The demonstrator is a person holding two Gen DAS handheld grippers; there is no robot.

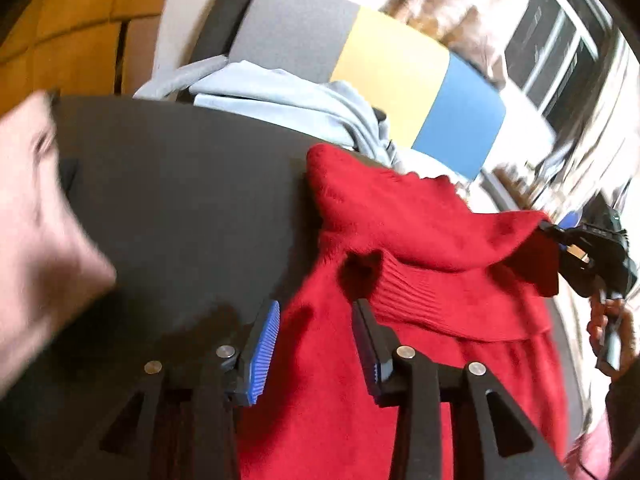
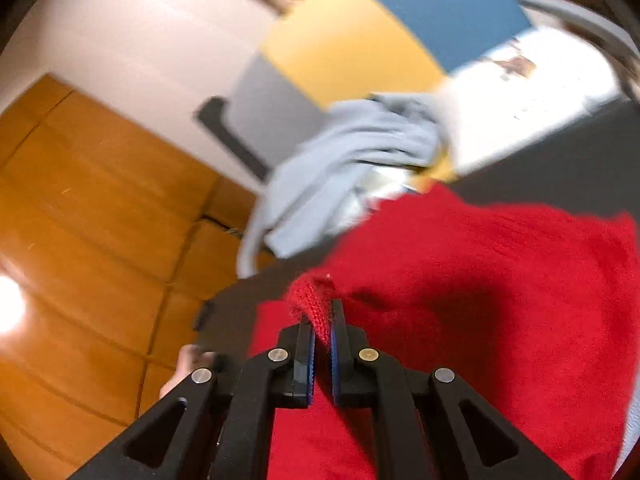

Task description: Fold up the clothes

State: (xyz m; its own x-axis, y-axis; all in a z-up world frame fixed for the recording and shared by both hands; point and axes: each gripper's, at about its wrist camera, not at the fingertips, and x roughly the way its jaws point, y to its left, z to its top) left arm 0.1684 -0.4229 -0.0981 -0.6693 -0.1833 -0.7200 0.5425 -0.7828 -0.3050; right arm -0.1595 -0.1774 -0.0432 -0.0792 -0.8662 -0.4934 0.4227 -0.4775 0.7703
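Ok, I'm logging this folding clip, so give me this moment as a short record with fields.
garment: red sweater, spread on the dark table
right gripper: jaws shut on the sweater's ribbed edge
left gripper: jaws open over the sweater, nothing pinched
other clothes: light blue garment on the chair behind the table

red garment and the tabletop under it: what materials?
Red garment: looks like fuzzy knit, wool or acrylic; ribbed band and knit loops visible at the right claw. Tabletop: smooth matte black, no grain; likely laminate or plastic, unclear.
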